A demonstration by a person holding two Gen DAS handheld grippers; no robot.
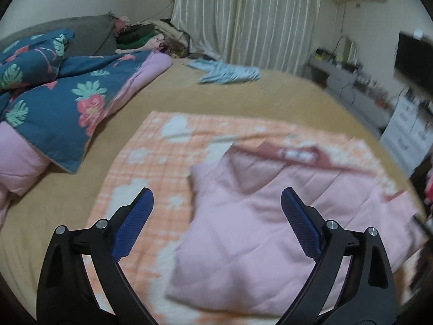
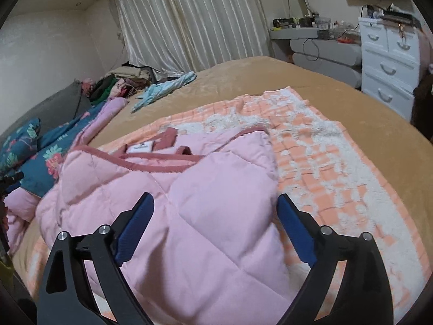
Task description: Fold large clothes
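Pink quilted jacket (image 1: 257,230) lies on the orange-and-white checked blanket (image 1: 151,146), which is spread over the tan bed (image 1: 284,92). We judge the garment partly folded: its sides appear turned inward, and the collar with its white label (image 2: 140,147) faces up at the far end.

At the left, we hold the left hand-held gripper (image 1: 216,203) above the jacket's left edge, jaws spread wide, gripping nothing. At the right, the right hand-held gripper (image 2: 215,208) hovers over the near portion of the jacket, jaws likewise wide apart and empty.

We judge the step in hand to be a regrasp between folds. The next move calls for lowering each hand-held gripper onto a near corner, closing on all fabric layers, then carrying the hem toward the collar.
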